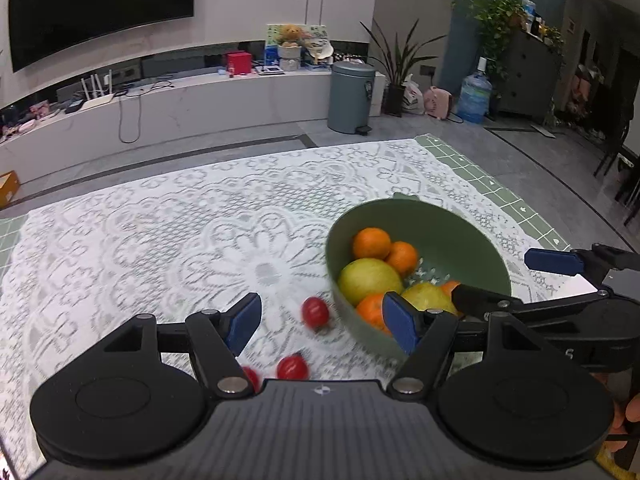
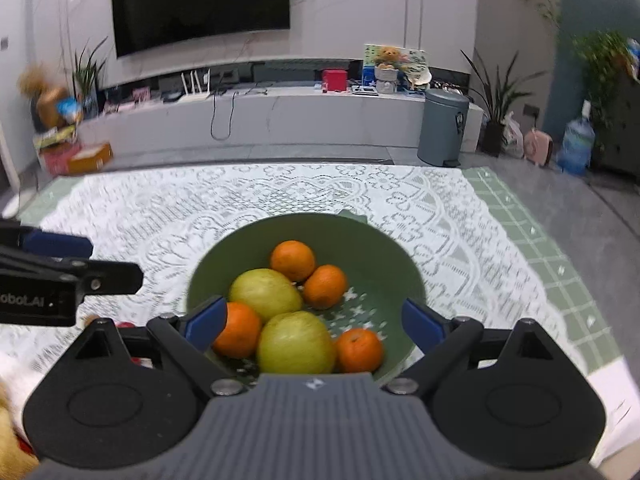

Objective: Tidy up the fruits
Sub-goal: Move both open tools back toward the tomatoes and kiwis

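A green bowl [image 1: 440, 216] [image 2: 360, 240] on the lace cloth holds several oranges [image 2: 292, 260] and two yellow-green round fruits [image 2: 296, 342]. Three small red tomatoes lie on the cloth left of the bowl: one [image 1: 315, 312] close to its wall, two [image 1: 293, 367] nearer me. My left gripper [image 1: 322, 322] hangs open above the tomatoes, right pad by the bowl's rim, holding nothing. My right gripper [image 2: 314, 324] stands open over the near side of the bowl, nothing between its pads. Each gripper shows in the other's view: the right [image 1: 516, 280], the left [image 2: 86, 260].
The white lace cloth [image 1: 160, 240] lies over a green checked cloth [image 2: 540, 248] that shows at the table's right edge. Beyond the table are a grey bin [image 1: 351, 96] and a low white bench. Something yellow and furry [image 2: 8, 420] sits at the right wrist view's bottom left.
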Available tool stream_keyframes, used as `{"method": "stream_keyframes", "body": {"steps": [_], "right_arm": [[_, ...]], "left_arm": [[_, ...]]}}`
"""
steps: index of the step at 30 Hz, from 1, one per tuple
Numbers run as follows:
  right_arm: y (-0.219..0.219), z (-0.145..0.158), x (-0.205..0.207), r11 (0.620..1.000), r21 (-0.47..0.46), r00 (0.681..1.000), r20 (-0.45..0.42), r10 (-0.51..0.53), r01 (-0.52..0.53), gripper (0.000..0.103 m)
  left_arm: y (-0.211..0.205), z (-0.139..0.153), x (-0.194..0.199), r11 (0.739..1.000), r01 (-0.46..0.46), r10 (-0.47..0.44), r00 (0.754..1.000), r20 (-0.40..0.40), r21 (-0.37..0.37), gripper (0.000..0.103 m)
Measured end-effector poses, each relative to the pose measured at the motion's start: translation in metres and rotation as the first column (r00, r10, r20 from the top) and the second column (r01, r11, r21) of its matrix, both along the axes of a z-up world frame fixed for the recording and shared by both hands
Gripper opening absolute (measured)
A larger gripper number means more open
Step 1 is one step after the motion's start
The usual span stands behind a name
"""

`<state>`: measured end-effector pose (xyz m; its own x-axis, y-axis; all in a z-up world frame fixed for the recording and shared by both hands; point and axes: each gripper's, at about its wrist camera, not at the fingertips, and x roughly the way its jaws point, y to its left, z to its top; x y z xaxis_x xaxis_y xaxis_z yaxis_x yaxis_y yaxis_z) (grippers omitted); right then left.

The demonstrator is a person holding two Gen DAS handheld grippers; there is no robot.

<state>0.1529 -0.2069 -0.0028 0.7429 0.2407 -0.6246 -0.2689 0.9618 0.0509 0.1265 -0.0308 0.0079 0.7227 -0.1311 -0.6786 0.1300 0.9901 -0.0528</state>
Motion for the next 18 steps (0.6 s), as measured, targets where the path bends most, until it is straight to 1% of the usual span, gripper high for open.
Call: {"method": "stream_keyframes", "body": {"steps": [2, 5, 7, 10, 15, 18], "right_arm": [[0.005, -0.001, -0.010, 1.000, 0.014, 1.000, 0.018, -0.008, 0.008, 0.091], [0.015, -0.003, -0.025, 1.000, 0.011, 0.998, 0.059, 0.002, -0.002, 0.091], [0.023, -0.004, -0.034, 1.000, 0.004, 0.996, 0.089, 0.021, -0.021, 0.091], [0.033, -0.007, -0.043, 0.998, 0.001, 0.992, 0.109, 0.059, -0.059, 0.091], [0.052, -0.015, -0.052, 0.994, 0.023, 0.990, 0.099, 0.102, -0.105, 0.091], [0.062, -0.022, -0.054, 0.992, 0.028, 0.989, 0.076, 0.123, -0.126, 0.091]], "left_arm": [[0.007, -0.001, -0.010, 1.000, -0.015, 0.015, 1.000, 0.007, -0.001, 0.081], [0.020, -0.004, -0.022, 0.999, -0.041, 0.041, 0.999, 0.012, -0.013, 0.081], [0.029, -0.006, -0.029, 0.998, -0.060, 0.061, 0.998, 0.021, -0.026, 0.081], [0.041, -0.009, -0.037, 0.996, -0.084, 0.085, 0.996, 0.036, -0.035, 0.081], [0.058, -0.021, -0.048, 0.994, -0.107, 0.108, 0.993, 0.054, -0.025, 0.081], [0.068, -0.031, -0.048, 0.991, -0.126, 0.127, 0.991, 0.044, -0.038, 0.081]]}}
